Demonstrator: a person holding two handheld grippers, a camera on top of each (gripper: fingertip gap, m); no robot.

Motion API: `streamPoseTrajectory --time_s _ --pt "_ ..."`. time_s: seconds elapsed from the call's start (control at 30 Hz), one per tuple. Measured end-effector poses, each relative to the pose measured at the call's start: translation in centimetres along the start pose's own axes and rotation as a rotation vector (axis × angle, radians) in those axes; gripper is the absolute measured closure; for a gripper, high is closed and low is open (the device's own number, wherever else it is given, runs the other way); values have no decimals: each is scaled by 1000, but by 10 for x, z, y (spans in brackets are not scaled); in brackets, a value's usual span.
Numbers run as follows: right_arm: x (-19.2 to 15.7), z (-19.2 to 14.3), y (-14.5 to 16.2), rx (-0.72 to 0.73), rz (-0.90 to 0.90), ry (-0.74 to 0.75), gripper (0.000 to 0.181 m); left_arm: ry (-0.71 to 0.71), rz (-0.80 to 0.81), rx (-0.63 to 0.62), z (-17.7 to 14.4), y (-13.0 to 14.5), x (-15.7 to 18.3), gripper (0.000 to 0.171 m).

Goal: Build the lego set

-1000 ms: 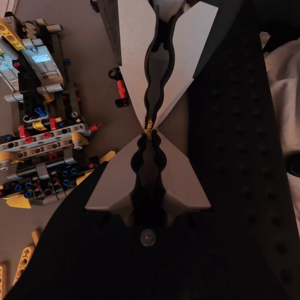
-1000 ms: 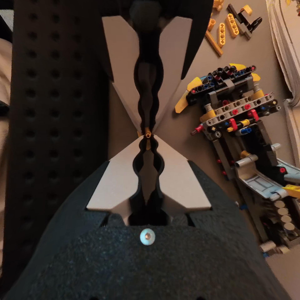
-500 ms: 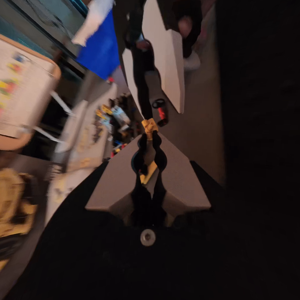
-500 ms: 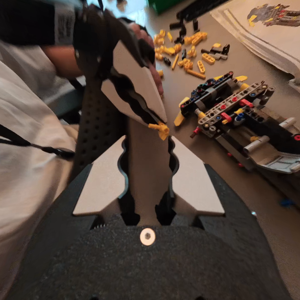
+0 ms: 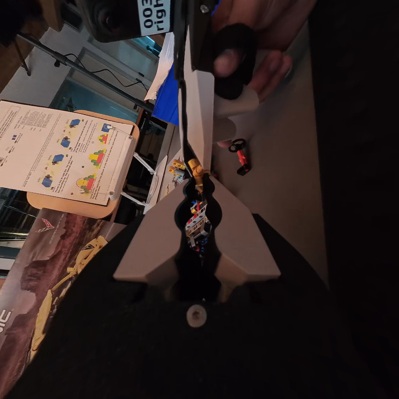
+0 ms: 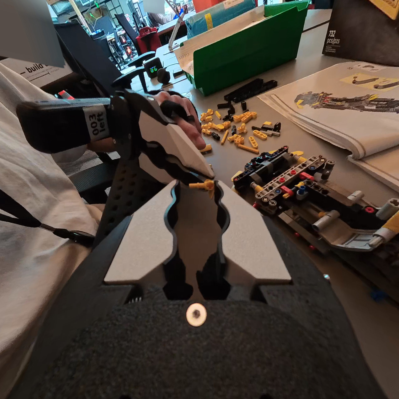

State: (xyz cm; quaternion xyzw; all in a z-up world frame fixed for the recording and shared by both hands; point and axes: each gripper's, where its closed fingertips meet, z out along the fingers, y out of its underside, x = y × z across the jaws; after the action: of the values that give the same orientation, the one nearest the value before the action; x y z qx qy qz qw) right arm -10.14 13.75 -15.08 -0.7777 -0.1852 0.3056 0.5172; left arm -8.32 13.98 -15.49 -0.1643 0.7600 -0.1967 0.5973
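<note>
Dim workshop room behind a grey table [image 6: 218, 151]

Black office chairs [image 6: 138, 56] stand beyond the table's far edge, a red one [image 6: 149, 36] among them; farther back are more tables, cluttered and brightly lit.
</note>
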Motion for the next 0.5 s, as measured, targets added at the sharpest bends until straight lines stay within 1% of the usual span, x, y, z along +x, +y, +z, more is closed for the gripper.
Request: streamPoseTrajectory --time_s 0.07,0.17,0.5 --pt "2 -1 0 2 4 7 152 2 4 5 0 -1 1 167" --pt "1 -1 0 3 -11 12 159 2 8 6 0 -2 2 167" --pt "-1 -2 1 -1 -49 3 160 25 -32 20 0 -4 3 167"
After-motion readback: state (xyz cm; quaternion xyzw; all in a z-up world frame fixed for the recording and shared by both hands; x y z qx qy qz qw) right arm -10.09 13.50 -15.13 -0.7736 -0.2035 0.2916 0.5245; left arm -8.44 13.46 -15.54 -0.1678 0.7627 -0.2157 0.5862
